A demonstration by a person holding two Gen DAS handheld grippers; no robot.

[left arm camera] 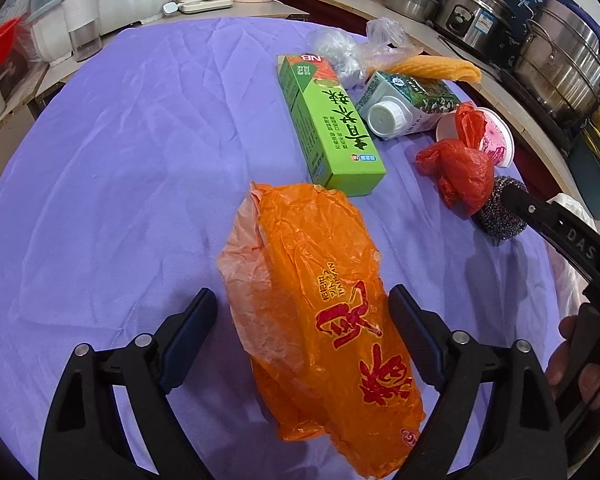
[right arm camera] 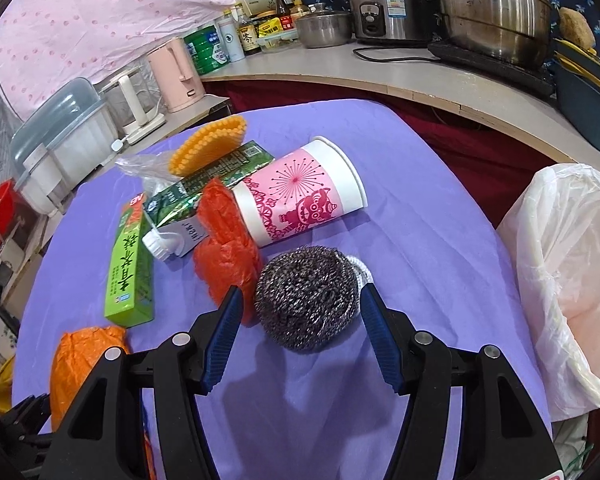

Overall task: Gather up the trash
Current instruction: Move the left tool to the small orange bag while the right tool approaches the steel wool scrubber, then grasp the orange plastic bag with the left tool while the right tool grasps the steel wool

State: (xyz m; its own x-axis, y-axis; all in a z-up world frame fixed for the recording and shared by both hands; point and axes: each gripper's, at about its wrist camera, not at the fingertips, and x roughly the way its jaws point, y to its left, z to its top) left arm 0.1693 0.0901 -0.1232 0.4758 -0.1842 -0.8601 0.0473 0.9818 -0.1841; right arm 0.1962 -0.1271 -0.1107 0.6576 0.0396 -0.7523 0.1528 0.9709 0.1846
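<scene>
An orange plastic bag (left arm camera: 320, 320) lies flat on the purple tablecloth (left arm camera: 120, 180). My left gripper (left arm camera: 302, 304) is open, with its fingers on either side of the bag's near half. My right gripper (right arm camera: 300, 300) is open around a steel wool scrubber (right arm camera: 308, 296), one finger on each side, not pressing it. Beyond lie a crumpled red bag (right arm camera: 224, 248), a pink and white paper cup (right arm camera: 300, 196) on its side, a green carton (right arm camera: 130, 264), a drink carton with a white cap (right arm camera: 180, 216), an orange scrub pad (right arm camera: 208, 144) and clear plastic bags (left arm camera: 340, 50).
A bin lined with a white bag (right arm camera: 568, 280) stands at the table's right edge. A counter behind holds steel pots (right arm camera: 496, 8), a rice cooker (right arm camera: 384, 12), bottles and a pink kettle (right arm camera: 176, 76). A covered dish rack (right arm camera: 68, 140) stands at the left.
</scene>
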